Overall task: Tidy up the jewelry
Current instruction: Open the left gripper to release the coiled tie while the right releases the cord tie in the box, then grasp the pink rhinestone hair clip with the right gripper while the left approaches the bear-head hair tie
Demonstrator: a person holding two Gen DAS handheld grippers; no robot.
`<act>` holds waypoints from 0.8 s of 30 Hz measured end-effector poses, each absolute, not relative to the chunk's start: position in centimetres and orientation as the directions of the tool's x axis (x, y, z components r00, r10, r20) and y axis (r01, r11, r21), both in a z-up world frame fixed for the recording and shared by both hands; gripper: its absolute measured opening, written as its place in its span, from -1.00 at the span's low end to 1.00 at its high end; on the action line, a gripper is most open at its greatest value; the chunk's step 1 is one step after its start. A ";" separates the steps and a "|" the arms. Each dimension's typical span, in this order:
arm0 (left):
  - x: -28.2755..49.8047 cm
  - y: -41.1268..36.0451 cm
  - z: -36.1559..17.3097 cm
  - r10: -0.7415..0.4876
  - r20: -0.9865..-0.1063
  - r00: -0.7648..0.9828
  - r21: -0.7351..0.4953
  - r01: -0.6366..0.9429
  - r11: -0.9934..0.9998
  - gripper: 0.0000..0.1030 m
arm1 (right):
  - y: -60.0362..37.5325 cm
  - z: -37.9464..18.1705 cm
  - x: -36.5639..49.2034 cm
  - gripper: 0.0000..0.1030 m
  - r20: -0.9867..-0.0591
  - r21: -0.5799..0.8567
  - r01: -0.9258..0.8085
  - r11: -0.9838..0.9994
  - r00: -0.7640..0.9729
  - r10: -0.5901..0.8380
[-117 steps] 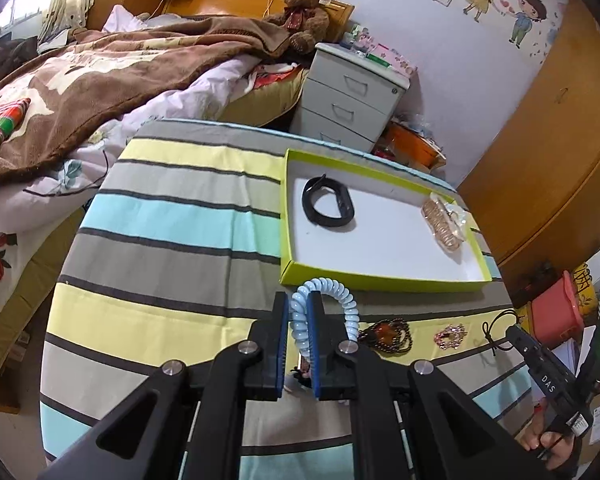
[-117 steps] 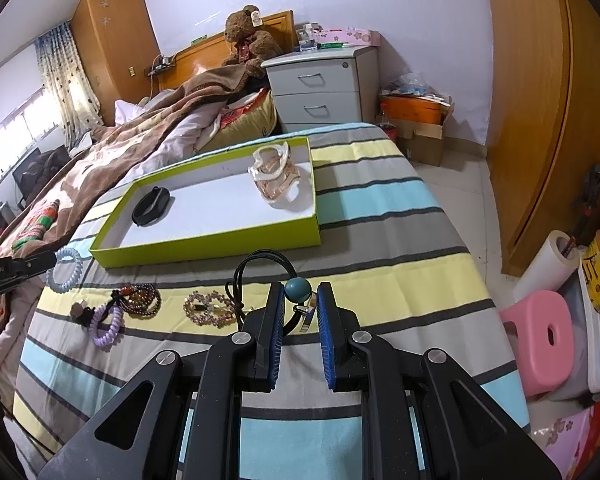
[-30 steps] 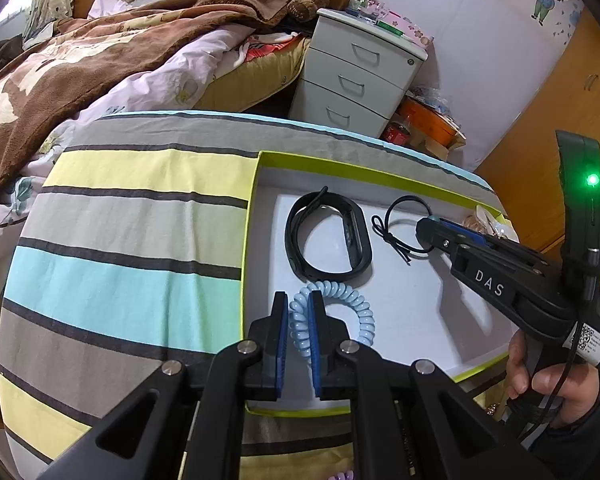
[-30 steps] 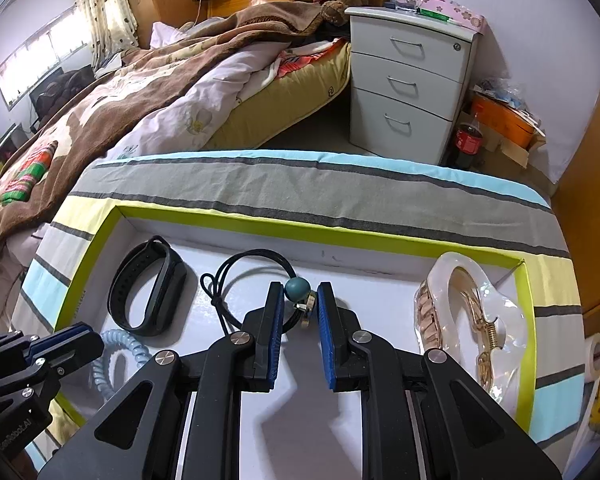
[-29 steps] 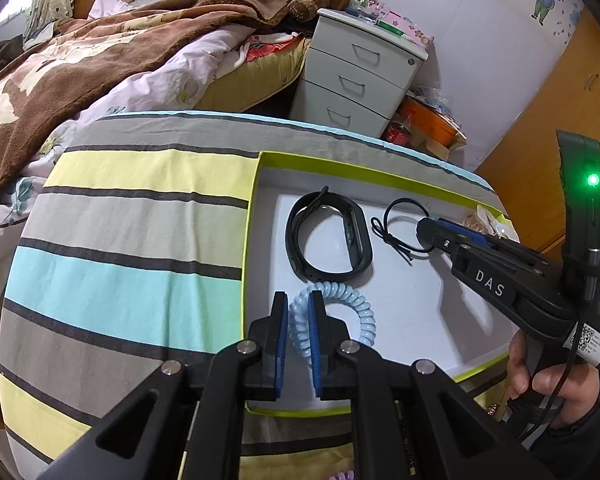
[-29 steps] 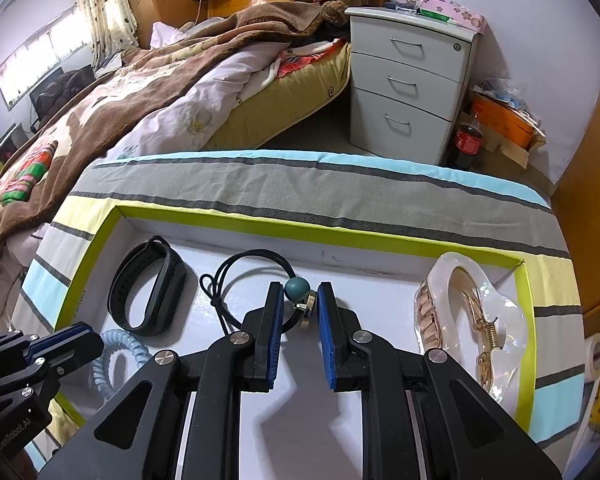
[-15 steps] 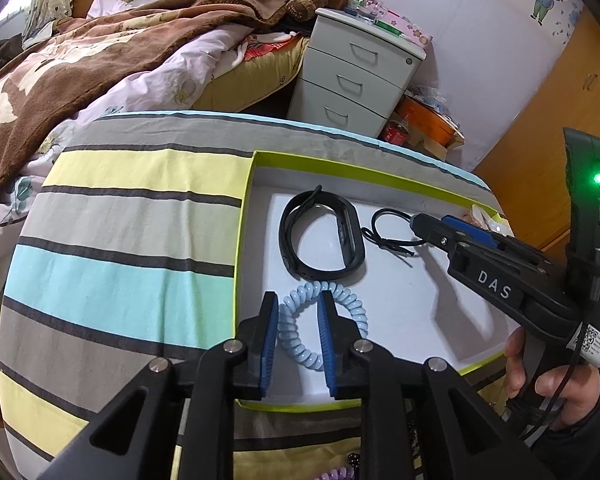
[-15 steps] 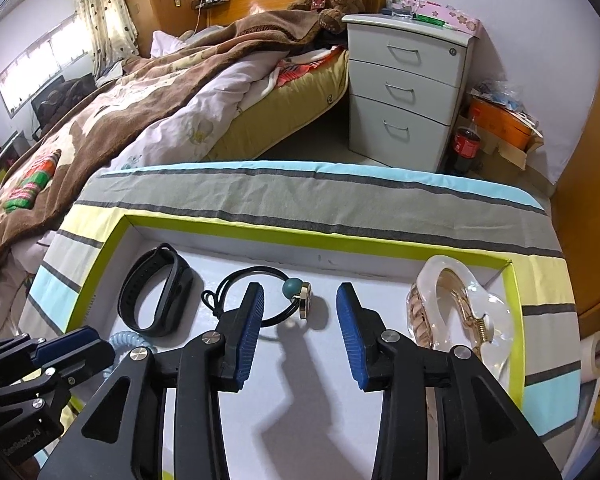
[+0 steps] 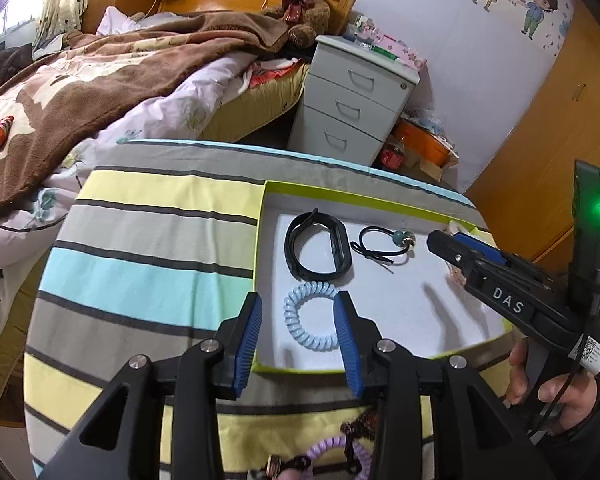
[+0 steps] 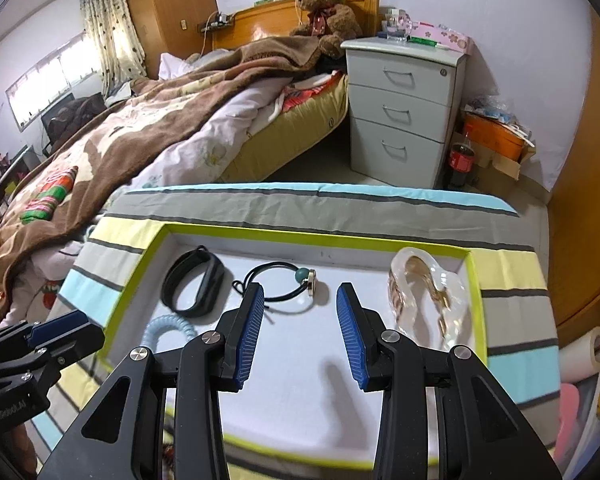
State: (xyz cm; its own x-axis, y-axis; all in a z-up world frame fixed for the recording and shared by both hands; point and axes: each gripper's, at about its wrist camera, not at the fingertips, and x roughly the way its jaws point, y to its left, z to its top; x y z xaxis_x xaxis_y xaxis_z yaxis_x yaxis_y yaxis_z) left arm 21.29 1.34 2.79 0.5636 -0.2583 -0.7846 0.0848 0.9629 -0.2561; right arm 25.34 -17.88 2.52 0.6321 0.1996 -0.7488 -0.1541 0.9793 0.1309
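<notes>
Hovering wide open and empty, the left gripper (image 9: 298, 338) and right gripper (image 10: 300, 330) clear the tray (image 10: 312, 236); coil tie (image 9: 308, 316) lies by its near-left corner, beaded cord (image 10: 284, 284) mid-tray, tidily separated.

One tray (image 9: 384, 194) sits on the worktop (image 9: 152, 240), holding four pieces: one black wristband (image 9: 316, 246), one black cord tie (image 9: 382, 246) with a teal bead, one pale blue coil tie (image 9: 310, 316), and one clear hair claw (image 10: 428, 300). Outside the tray lie one purple coil tie (image 9: 342, 454) and one dark bead bracelet (image 9: 360, 424). Two pairs of tongs are in view, the left (image 9: 297, 340) and the right (image 10: 300, 330).
</notes>
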 end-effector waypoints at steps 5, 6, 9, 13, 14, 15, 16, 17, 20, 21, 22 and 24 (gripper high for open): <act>19.6 1.9 3.5 -0.259 -0.775 0.576 -0.253 0.093 0.963 -0.20 | -18.2 3.6 23.1 -0.24 -0.724 0.150 -0.157 0.976 0.655 0.216; 19.2 2.0 3.6 -0.260 -0.774 0.577 -0.253 0.095 0.963 -0.19 | -18.3 3.7 22.6 -0.24 -0.720 0.153 -0.160 0.975 0.658 0.220; 17.9 2.6 3.6 -0.252 -0.774 0.581 -0.243 0.095 0.965 -0.19 | -18.6 3.8 21.1 -0.24 -0.711 0.150 -0.165 0.975 0.667 0.222; 16.3 3.4 2.9 -0.246 -0.777 0.580 -0.239 0.090 0.967 -0.15 | -19.3 3.5 19.1 -0.24 -0.709 0.153 -0.157 0.976 0.671 0.220; 16.1 3.6 2.6 -0.248 -0.779 0.576 -0.243 0.089 0.966 -0.15 | -19.6 3.3 18.7 -0.24 -0.709 0.156 -0.155 0.975 0.670 0.220; 15.6 3.7 2.4 -0.249 -0.781 0.573 -0.244 0.087 0.966 -0.14 | -19.9 3.1 18.2 -0.24 -0.710 0.160 -0.149 0.976 0.669 0.219; 15.3 3.9 2.1 -0.248 -0.783 0.571 -0.245 0.084 0.966 -0.14 | -20.1 2.9 17.8 -0.24 -0.712 0.162 -0.142 0.976 0.668 0.216; 14.9 4.1 1.9 -0.253 -0.782 0.570 -0.250 0.084 0.965 -0.14 | -20.4 2.7 17.4 -0.24 -0.712 0.167 -0.137 0.976 0.669 0.215; 13.9 4.5 1.3 -0.263 -0.781 0.566 -0.260 0.088 0.961 -0.13 | -21.0 2.1 16.2 -0.24 -0.716 0.179 -0.138 0.974 0.661 0.225; 13.5 4.6 1.1 -0.265 -0.782 0.564 -0.260 0.091 0.961 -0.13 | -21.2 1.8 15.7 -0.24 -0.719 0.181 -0.140 0.974 0.656 0.228; 13.1 4.8 1.0 -0.264 -0.783 0.563 -0.259 0.092 0.962 -0.13 | -21.3 1.5 15.4 -0.24 -0.721 0.183 -0.144 0.973 0.653 0.232; 12.6 5.0 0.9 -0.270 -0.781 0.563 -0.262 0.097 0.960 -0.13 | -21.5 0.9 14.7 -0.24 -0.722 0.196 -0.158 0.968 0.644 0.251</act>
State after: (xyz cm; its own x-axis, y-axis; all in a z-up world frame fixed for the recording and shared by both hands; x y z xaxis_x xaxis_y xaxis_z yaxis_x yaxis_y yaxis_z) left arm 12.55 4.97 0.92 0.5630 -0.2697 -0.7812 0.0968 0.9603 -0.2617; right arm 14.73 -21.51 0.93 0.6442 0.2513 -0.7224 -0.1580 0.9678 0.1957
